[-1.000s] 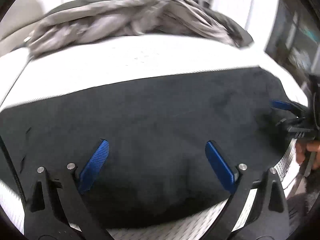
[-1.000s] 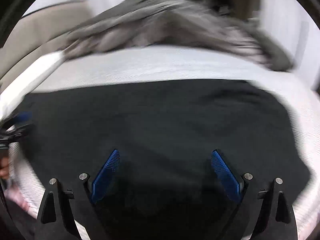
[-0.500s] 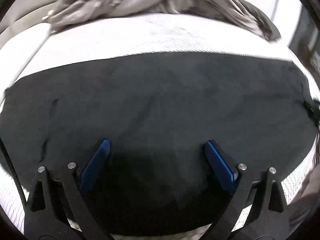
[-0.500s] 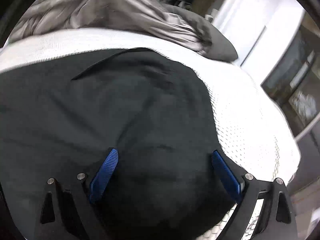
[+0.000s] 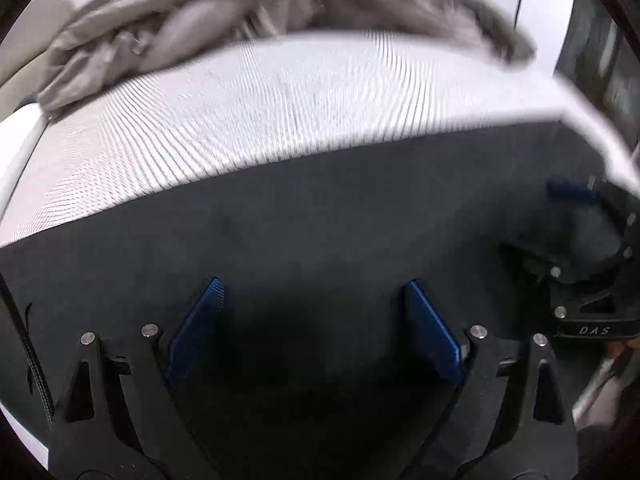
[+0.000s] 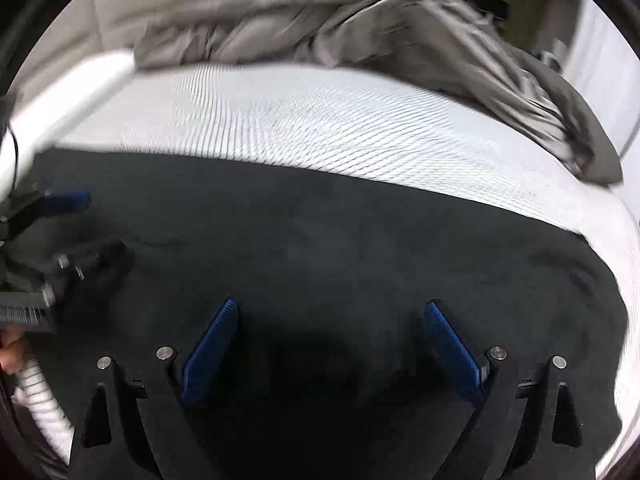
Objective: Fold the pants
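While lying spread flat across the white textured mattress point(image 5: 280, 120), filling the near half of both wrist views: black pants point(image 5: 320, 232), far edge running as a long straight line against the white cover, right end curving round near the mattress side in the right wrist view point(image 6: 580, 280).

Hovering low over the dark cloth, left gripper point(image 5: 314, 320), blue pads point(image 5: 196, 332) standing wide apart, nothing pinched between them, only flat fabric showing in the gap. Whether touching the cloth or just above it, not possible to tell.

Hanging likewise over the pants, right gripper point(image 6: 332, 344), blue pads point(image 6: 452, 352) splayed wide, gripping nothing, dark fabric lying smooth between.

Appearing at the right edge of the left wrist view, the right gripper again point(image 5: 568, 220), one blue fingertip blurred above the cloth, black frame lettered "DAS" below it. Showing at the left edge of the right wrist view, the left gripper in turn point(image 6: 84, 228), blue pad pointing across the fabric, a bit of the holding hand point(image 6: 12, 350) peeking beneath.

Sitting bunched along the far side of the mattress, well apart from the pants: a rumpled grey duvet point(image 6: 340, 28), blurred in both views, draping down toward the right corner.
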Demonstrator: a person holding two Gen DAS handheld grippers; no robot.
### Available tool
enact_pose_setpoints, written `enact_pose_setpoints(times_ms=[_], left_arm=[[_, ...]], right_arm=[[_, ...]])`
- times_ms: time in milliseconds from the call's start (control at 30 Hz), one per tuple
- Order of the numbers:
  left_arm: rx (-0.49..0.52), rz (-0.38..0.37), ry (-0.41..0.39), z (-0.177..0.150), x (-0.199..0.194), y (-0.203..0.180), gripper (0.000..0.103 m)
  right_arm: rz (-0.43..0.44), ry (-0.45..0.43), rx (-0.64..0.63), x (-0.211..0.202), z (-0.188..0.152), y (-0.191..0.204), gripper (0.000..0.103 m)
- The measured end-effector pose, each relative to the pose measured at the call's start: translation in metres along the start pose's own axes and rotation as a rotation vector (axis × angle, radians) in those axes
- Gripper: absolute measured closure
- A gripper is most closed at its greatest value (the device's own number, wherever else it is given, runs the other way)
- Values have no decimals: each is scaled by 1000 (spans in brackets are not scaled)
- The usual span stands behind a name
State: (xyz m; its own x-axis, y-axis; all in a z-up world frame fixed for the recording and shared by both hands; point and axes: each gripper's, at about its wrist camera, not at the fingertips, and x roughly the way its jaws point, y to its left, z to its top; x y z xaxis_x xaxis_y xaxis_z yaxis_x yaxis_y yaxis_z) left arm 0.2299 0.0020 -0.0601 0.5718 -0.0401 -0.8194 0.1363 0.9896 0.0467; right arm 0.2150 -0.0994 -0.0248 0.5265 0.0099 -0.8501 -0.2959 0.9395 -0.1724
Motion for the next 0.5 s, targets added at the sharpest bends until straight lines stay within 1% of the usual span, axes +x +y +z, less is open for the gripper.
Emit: enact_pose_setpoints(times_ms=[33,67,100,133,167,200,233,267,300,333,367,433,467,500], left_arm=[[5,-1,14,1,9,4,11],[-11,-27,14,-1,11,9,11],[-45,-49,15,-3,9,22,11],[-63,-43,14,-8,4,29,11],[-78,-33,10,-11,2,39,11],[-95,-28,6,-14,-2,49,11],[-125,15,6,-16,-3,63,11],[-153,54,5,-17,-3,74,11],[-185,71,6,-20,-5,82,11],[-214,65,5,-20,-6,90,11],[-234,64,0,-20,-8,92,11],[-244,87,-12,-17,-17,85,11],[-247,83,-30,-14,-22,81,11],[-246,56,-57,-11,-30,72,11]], right_arm=[[-15,25,-39,11,-2,6,8],[-12,23,-55,12,-7,4,8],[-14,18,-52,10,-13,-8,8],[-53,14,-20,5,-19,-28,7],[-113,13,22,-1,-31,-49,7],[-193,18,77,-1,-36,-74,7],[-289,27,153,-1,-46,-106,7],[-316,24,234,-3,-57,-136,8],[-322,28,293,-2,-62,-153,7],[-321,31,346,-4,-69,-168,7],[-332,30,361,-7,-71,-173,7],[-356,8,332,-19,-68,-165,6],[-376,-3,306,-26,-68,-155,6],[-380,-26,284,-33,-61,-143,6]])
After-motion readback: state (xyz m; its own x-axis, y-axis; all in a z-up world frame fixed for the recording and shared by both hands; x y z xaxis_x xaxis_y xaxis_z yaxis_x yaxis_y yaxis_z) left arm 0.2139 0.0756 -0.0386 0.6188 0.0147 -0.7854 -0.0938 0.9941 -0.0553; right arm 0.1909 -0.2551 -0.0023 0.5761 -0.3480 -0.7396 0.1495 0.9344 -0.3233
